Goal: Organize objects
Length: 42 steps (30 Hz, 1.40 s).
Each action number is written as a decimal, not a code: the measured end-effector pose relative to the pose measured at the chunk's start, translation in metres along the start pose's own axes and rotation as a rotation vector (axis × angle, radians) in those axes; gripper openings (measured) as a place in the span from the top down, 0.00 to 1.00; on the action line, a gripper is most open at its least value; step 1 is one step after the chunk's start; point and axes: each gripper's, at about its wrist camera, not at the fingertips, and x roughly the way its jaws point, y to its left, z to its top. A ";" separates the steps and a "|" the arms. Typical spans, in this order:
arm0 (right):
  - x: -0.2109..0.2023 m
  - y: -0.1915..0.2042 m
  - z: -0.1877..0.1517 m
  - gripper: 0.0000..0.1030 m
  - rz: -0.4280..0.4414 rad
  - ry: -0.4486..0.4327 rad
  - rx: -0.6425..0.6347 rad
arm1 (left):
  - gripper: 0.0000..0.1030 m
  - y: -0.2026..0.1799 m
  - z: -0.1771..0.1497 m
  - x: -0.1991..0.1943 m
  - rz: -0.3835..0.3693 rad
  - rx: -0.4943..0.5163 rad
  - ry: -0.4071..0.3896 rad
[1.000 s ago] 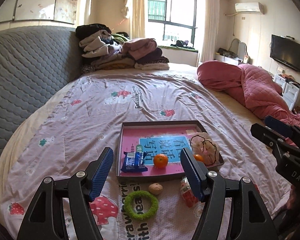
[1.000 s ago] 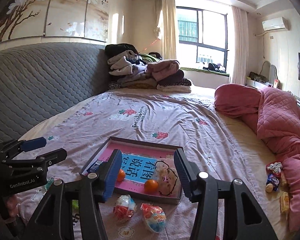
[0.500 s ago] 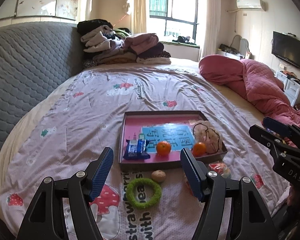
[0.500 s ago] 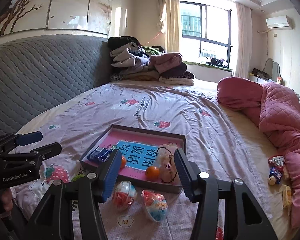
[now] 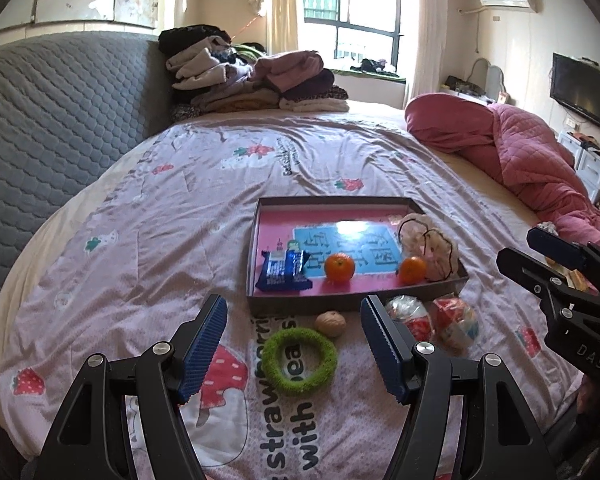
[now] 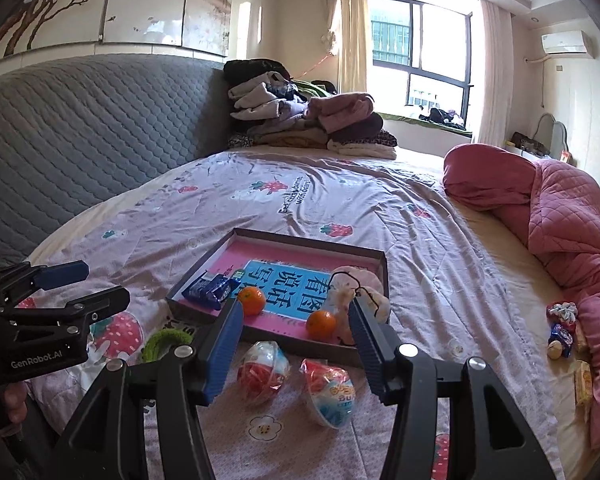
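Left wrist view: left hand-held gripper [image 5: 294, 350] spread wide, nothing held, over the bed [image 5: 160, 216] with its strawberry-print sheet. Shallow rectangular cardboard tray [image 5: 356, 304], pink glossy floor, long axis running left-right. Inside the tray: blue foil snack packet [image 5: 283, 270] at near-left corner, long axis parallel to the front wall; two round oranges [image 5: 339, 267], [image 5: 412, 270] right of it; fluffy pale plush [image 5: 428, 242] at the right wall. Just in front of the tray: wrinkled walnut [image 5: 331, 323], fuzzy green ring [image 5: 302, 361] flat, two plastic-wrapped egg toys [image 5: 410, 314], [image 5: 456, 320].

Right wrist view: right hand-held gripper [image 6: 296, 342] also spread, empty. Tray [image 6: 292, 344] seen cornerwise, long axis angling away to the right. Egg toys [image 6: 263, 372], [image 6: 332, 394] lie just before the tray's front wall, the right one on its side, tip pointing toward the tray. Green ring [image 6: 162, 342] left of the tray, partly hidden. Left hand-held gripper [image 6: 72, 286] far left.
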 end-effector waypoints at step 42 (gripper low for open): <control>0.044 0.042 -0.043 0.47 0.022 0.092 -0.060 | 0.31 0.022 -0.055 0.045 0.027 -0.002 0.112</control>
